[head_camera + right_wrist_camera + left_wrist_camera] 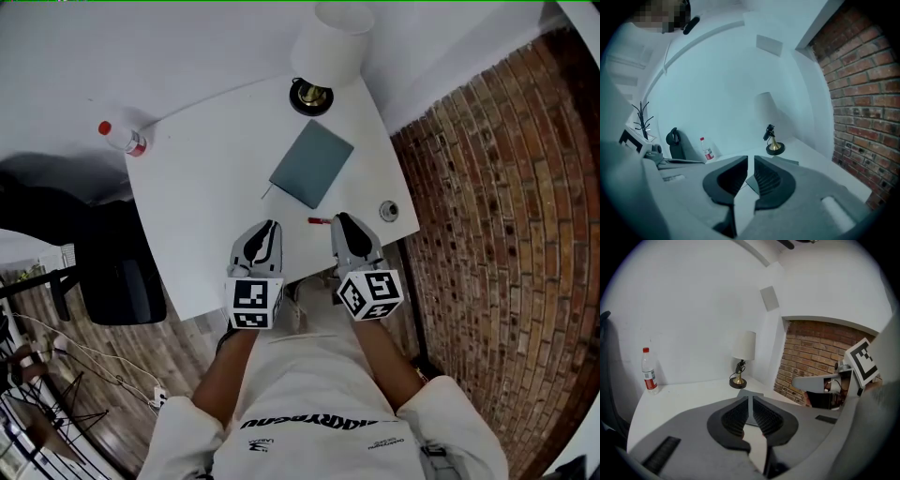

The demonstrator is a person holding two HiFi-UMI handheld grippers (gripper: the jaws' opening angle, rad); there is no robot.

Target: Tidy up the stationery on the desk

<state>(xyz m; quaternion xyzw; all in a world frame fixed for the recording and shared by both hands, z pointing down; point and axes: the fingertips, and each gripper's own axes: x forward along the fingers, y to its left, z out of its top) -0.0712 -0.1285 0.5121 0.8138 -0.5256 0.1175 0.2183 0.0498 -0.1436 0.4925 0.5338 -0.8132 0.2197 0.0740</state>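
The white desk [202, 192] bears a teal notebook [312, 162]; left claw [272, 226] and right claw [342, 219] each slightly parted, empty

A teal rectangular notebook [312, 163] is laid on the white desk [202, 187]. A white-shaded brass lamp [330, 45] is set behind it.

White desk [187, 197]; dusty teal notebook [312, 163]; slim red pen [319, 221], probably, at this size. Lamp [333, 42] with white shade, brass-and-black foot. Clear bottle [122, 139], red cap and label. Red-brown brick wall [487, 187]. Black chair [117, 277]. Grey left gripper [269, 225] and right gripper [342, 218], black jaws, black-and-white square markers.
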